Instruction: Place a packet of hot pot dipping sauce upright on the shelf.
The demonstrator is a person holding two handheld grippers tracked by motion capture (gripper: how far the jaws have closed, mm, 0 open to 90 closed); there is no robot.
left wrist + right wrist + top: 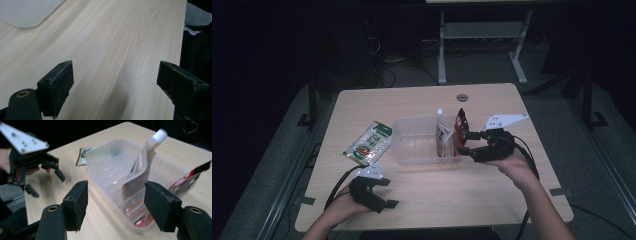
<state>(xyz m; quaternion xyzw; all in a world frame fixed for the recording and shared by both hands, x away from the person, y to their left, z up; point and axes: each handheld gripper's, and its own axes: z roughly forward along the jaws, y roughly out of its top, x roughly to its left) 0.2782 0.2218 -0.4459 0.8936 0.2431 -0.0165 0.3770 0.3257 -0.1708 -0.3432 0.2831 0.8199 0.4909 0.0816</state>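
At the lower left of the high view, the left tongs (384, 192) rest low over the bare tabletop (462, 195), jaws wide apart with nothing between them; they seem parked there, out of the way while the other hand works. To the right, at mid-frame, the right tongs (467, 142) sit just beside the right end of the clear tub (409, 150), jaws apart and gripping nothing. In the right gripper view the white spouted pouch (140, 170) and the red packet (185, 182) stand tilted inside the tub's end, leaning on its wall, which props them up. Their free stance and the empty jaws suggest they have been let go. Further left, a green packet (368, 143) lies flat on the tabletop just beside the tub, likely next to be packed.
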